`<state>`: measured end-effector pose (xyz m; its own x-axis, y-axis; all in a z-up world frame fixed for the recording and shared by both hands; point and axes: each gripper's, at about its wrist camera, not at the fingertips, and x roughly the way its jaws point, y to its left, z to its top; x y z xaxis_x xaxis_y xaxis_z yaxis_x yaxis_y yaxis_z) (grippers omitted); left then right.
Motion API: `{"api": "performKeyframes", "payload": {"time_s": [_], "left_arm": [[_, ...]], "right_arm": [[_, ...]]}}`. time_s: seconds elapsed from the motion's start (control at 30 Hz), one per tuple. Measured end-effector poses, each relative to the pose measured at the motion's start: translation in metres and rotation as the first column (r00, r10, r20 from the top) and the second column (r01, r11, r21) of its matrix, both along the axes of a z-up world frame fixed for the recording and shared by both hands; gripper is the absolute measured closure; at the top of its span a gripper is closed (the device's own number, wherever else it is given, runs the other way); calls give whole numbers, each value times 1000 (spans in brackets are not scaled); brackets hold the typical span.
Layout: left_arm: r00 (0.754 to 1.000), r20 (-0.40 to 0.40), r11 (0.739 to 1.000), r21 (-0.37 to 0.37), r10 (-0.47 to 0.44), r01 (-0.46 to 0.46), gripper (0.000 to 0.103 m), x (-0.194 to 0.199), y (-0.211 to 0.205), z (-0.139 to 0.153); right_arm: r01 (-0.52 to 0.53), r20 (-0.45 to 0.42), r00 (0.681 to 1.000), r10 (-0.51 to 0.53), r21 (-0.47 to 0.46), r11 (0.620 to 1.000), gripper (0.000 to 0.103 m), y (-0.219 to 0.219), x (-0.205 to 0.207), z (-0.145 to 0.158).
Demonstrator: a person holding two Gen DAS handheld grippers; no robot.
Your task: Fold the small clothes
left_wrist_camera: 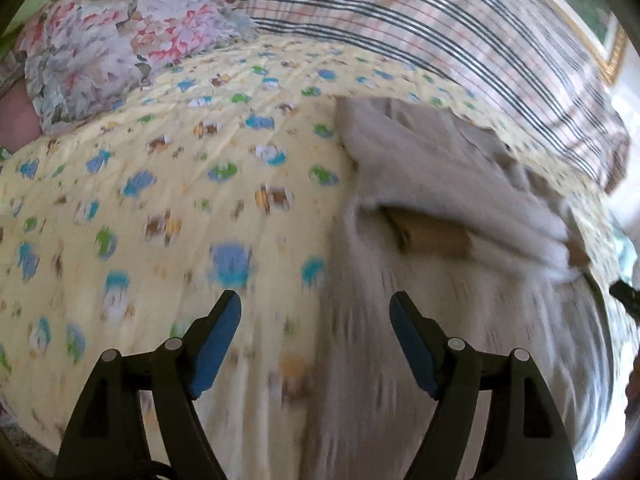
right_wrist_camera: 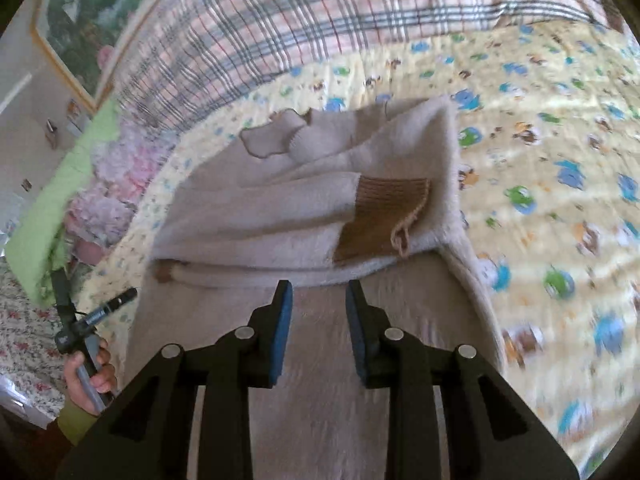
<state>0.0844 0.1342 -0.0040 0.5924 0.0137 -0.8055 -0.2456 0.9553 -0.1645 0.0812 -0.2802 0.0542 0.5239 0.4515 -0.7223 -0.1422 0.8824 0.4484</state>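
My left claw (left_wrist_camera: 316,316) gapes wide, empty, over the sweater's (right_wrist_camera: 304,208) left edge; my right claw (right_wrist_camera: 319,294), narrowly parted, holds nothing just short of its folded cuff (right_wrist_camera: 380,216). Bare quilt (left_wrist_camera: 160,200) spreads leftward.

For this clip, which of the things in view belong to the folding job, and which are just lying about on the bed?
Belongs to the job:
beige fleece garment, sleeves already folded across
its brown knit cuff
left gripper, open
right gripper, open, nothing between its jaws

Just lying about:
yellow cartoon-print quilt
plaid blanket
floral pillow
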Motion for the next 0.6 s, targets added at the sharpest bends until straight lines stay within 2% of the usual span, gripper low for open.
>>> {"api": "performKeyframes", "payload": {"time_s": [0.17,0.33,0.6], "left_arm": [[996,-48,995,-64,-80,77,25,-41,-8,-5],[986,-63,983,-108,-154,146,25,-83,-20,-8],[964,-108,961,-161,-241,223,24,-137,-44,-35]], "right_arm": [[18,10,1000,-19,52,998,72,-11,-44,0],[16,14,1000,-16,60,998,68,-21,-90,-6],[41,27,999,-42,69,997,66,-46,-172,-20]]}}
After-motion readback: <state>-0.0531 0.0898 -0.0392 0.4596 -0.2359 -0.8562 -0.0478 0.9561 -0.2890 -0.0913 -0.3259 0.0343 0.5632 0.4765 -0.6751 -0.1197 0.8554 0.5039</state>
